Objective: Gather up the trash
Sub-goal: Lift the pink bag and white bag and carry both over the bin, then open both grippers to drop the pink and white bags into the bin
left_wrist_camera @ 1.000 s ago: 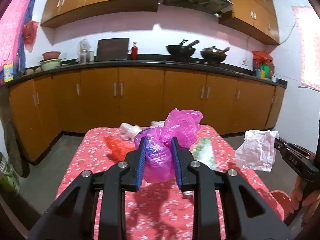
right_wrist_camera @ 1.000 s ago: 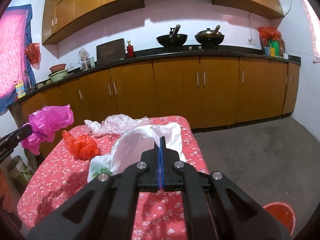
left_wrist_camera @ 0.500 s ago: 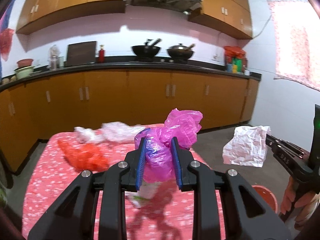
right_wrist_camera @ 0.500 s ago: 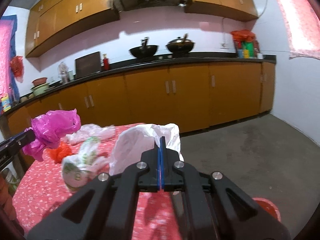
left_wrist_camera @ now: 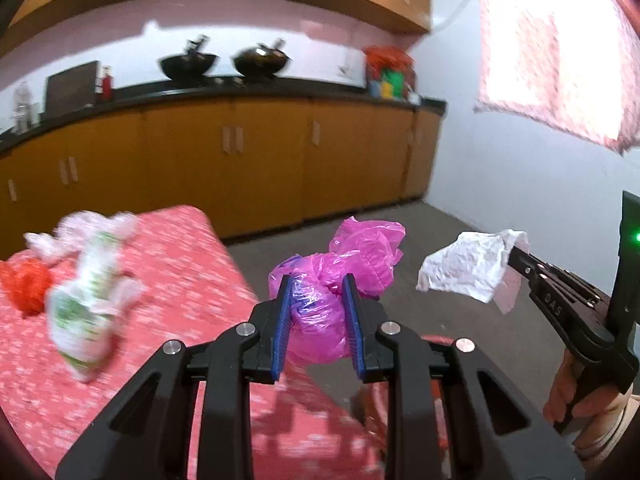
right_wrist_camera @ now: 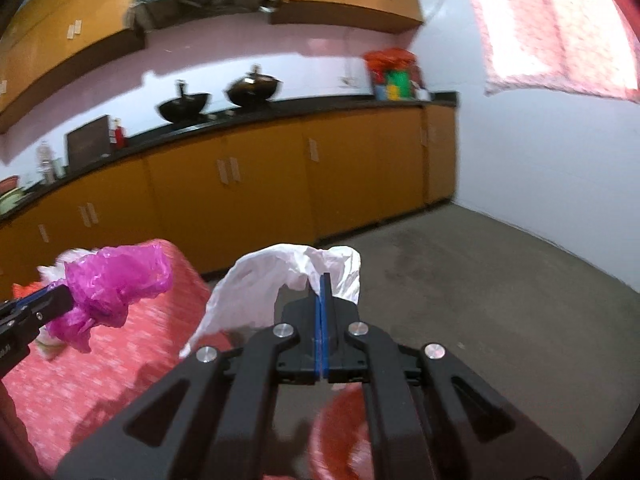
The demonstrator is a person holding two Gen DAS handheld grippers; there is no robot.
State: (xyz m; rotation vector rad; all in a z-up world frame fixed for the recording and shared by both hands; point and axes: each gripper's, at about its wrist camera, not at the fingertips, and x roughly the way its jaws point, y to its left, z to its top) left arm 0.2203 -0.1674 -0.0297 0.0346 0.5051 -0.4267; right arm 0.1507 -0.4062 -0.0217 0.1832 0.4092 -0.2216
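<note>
Left gripper (left_wrist_camera: 316,316), black with blue ribbed pads, points forward and somewhat downward past the edge of the table; its jaws stand partly apart and are clamped on a crumpled magenta plastic bag (left_wrist_camera: 340,280), which bulges above and below the pads. In the right wrist view the same bag hangs clear of the red floral tablecloth (right_wrist_camera: 132,360), held aloft at the left edge of frame.

Right gripper (right_wrist_camera: 322,320), pads pressed fully together, pinches a crumpled white plastic bag (right_wrist_camera: 256,292) by a thin fold; the bag drapes forward and to the left of the fingers, above bare grey concrete floor (right_wrist_camera: 480,300). A hand (left_wrist_camera: 576,396) grips its handle at the right of the left wrist view (only partly visible).

Remaining on the table: a white bag with green print (left_wrist_camera: 88,312), an orange-red crumpled bag (left_wrist_camera: 26,284) and a clear crumpled wrapper (left_wrist_camera: 84,228), all blurred. A red round container (right_wrist_camera: 344,432) sits on the floor beneath the right gripper, largely hidden
</note>
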